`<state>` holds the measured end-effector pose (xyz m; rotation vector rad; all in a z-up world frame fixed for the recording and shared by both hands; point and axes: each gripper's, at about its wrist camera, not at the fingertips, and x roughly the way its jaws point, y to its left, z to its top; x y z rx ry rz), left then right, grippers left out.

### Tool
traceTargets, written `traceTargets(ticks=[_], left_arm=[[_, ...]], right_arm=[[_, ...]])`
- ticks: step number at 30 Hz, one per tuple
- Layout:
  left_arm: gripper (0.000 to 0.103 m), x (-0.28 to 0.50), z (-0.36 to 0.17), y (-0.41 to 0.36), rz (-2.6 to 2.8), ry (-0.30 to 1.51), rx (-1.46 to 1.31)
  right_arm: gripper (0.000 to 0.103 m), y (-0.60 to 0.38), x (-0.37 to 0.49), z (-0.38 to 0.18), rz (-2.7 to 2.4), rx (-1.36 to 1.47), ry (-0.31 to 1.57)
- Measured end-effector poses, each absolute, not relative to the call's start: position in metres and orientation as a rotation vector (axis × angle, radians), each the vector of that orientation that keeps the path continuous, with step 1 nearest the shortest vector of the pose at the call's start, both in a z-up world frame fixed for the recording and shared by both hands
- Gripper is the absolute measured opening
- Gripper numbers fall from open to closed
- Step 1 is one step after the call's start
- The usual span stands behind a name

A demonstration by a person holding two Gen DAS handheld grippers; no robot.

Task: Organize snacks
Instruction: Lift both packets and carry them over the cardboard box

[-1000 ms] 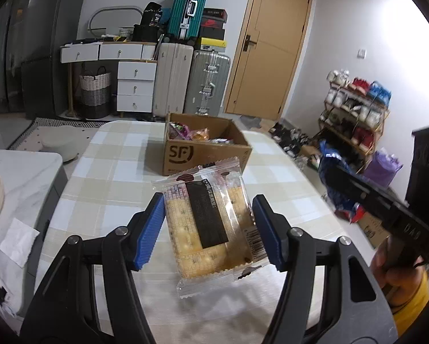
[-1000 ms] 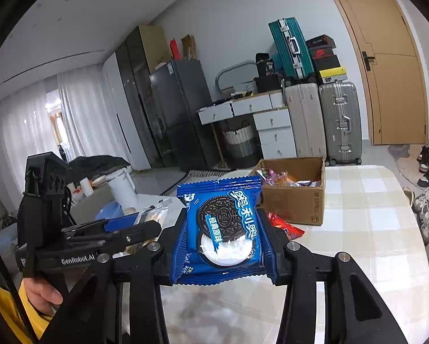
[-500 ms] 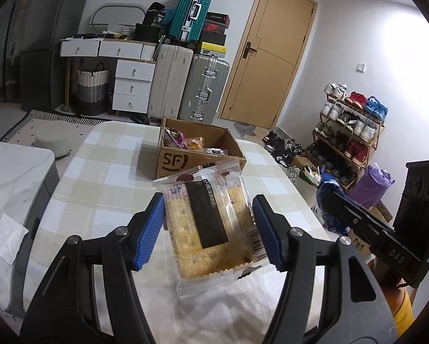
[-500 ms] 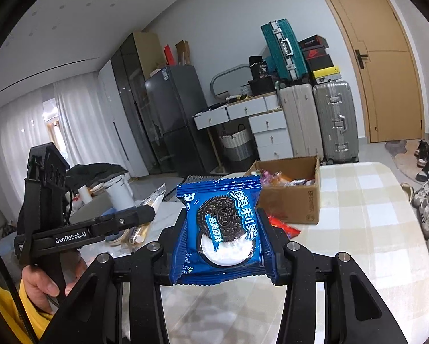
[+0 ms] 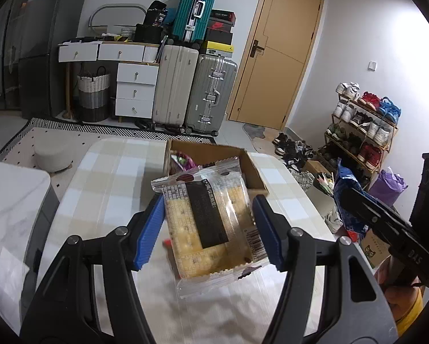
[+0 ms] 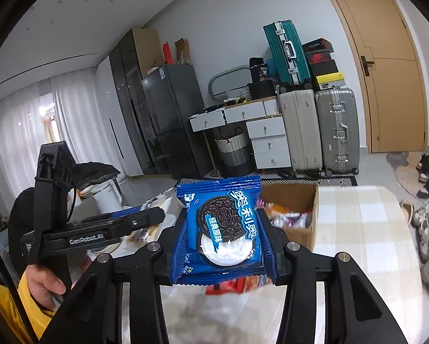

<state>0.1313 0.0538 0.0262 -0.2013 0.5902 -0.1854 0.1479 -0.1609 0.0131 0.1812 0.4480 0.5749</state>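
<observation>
Transport step: left tongs [image 5: 208, 223] clamp cracker pack [image 5: 211, 223], right tongs [image 6: 223, 238] clamp Oreo pack [image 6: 220, 229], both held above table [image 5: 105, 177], near box [image 5: 254, 172]. Next, probably: carry over box, then release.

Suitcases [image 5: 194, 86] beside drawers [image 5: 135, 91]; shoe rack [image 5: 360, 132] right.

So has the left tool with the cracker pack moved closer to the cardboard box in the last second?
Yes. The left tool has moved toward the cardboard box: its cracker pack now overlaps the box's front, where earlier it sat clear below it.
</observation>
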Motion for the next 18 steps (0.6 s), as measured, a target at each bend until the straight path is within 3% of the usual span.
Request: traceTargets(ticks=[18], left_arm=[[0.060,0.352,0.032,0.035,-0.153,0.698,-0.126]], right_arm=[[0.045,-0.149,0.309,0.018,0.512,0.179,0.558]])
